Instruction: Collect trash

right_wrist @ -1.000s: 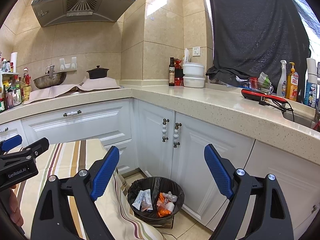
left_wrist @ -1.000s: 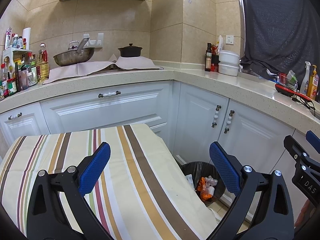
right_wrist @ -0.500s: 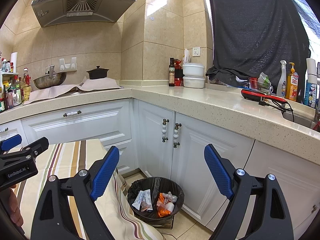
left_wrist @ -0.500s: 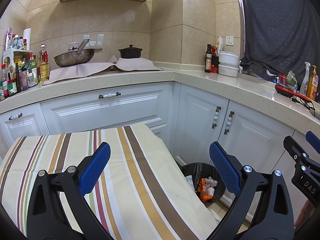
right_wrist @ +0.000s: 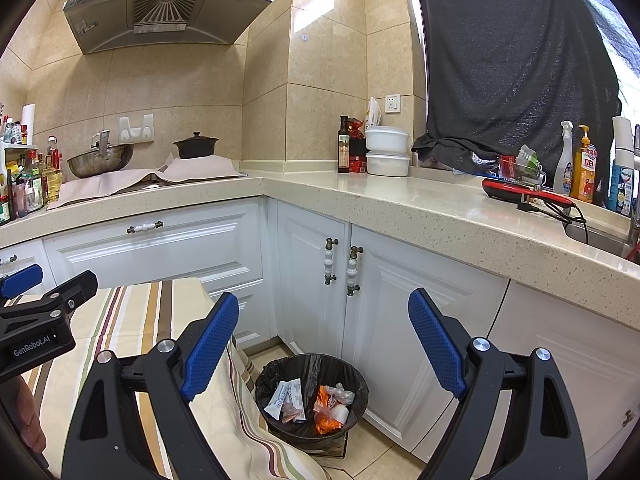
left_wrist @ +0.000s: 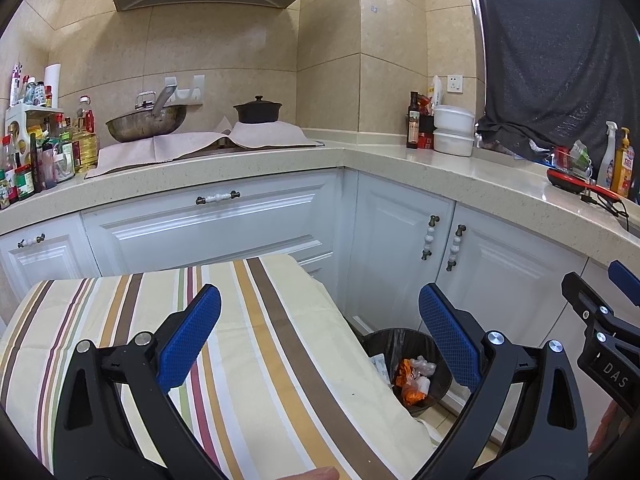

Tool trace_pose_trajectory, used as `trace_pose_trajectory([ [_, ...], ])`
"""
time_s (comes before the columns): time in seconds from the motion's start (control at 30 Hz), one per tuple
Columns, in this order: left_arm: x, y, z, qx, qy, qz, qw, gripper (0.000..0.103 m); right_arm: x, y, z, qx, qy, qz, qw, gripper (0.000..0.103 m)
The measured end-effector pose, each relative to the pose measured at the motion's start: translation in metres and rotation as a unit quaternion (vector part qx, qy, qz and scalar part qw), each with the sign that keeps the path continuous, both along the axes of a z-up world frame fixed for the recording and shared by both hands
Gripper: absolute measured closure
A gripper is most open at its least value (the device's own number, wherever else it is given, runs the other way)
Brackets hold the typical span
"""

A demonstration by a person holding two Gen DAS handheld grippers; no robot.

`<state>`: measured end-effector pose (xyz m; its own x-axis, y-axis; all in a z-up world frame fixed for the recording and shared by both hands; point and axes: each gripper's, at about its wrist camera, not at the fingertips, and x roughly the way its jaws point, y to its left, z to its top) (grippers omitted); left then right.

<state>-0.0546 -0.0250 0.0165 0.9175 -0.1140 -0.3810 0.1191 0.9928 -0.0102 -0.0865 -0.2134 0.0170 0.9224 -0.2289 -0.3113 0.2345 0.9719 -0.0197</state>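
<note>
Trash, a small heap of crumpled wrappers in white, clear and orange [right_wrist: 310, 398], is lying at the bottom of the round bin lined with a black plastic bag [right_wrist: 312, 364], which is standing on the tiled floor just beside the white corner cabinet doors [right_wrist: 316, 280] and touching the hanging edge of the striped cream, brown and yellow tablecloth [left_wrist: 256, 344]. No loose litter is showing on the cloth in either view. Both tongs are hovering released and carrying nothing: the left gripper [left_wrist: 316, 338] with its 2 blue pads spread over the cloth, the right gripper [right_wrist: 324, 344] spread above the bin. Judging from this, the collecting step is looking finished or between pickups. The next move is probably calling for either searching out further rubbish beyond these views, or lowering toward the bin rim to gather the bag.
</note>
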Motion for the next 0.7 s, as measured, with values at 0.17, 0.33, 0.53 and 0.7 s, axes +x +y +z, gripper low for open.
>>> trace_pose_trajectory([
  [0.17, 0.002, 0.000, 0.000, 0.000, -0.002, 0.002, 1.0000, 0.005, 0.000, 0.000, -0.001, 0.001, 0.001, 0.000, 1.000, 0.019],
  [0.33, 0.005, 0.000, -0.001, -0.006, 0.003, -0.006, 1.0000, 0.005, 0.001, 0.003, -0.004, 0.001, 0.003, 0.001, 1.000, 0.019],
  [0.53, 0.009, 0.002, -0.001, 0.003, -0.001, -0.001, 1.0000, 0.005, 0.006, 0.006, -0.006, 0.002, 0.007, 0.007, 1.000, 0.019],
  [0.7, 0.024, 0.017, -0.010, -0.006, 0.028, 0.025, 0.9993, 0.005, 0.018, 0.014, -0.011, 0.002, 0.017, 0.021, 1.000, 0.019],
])
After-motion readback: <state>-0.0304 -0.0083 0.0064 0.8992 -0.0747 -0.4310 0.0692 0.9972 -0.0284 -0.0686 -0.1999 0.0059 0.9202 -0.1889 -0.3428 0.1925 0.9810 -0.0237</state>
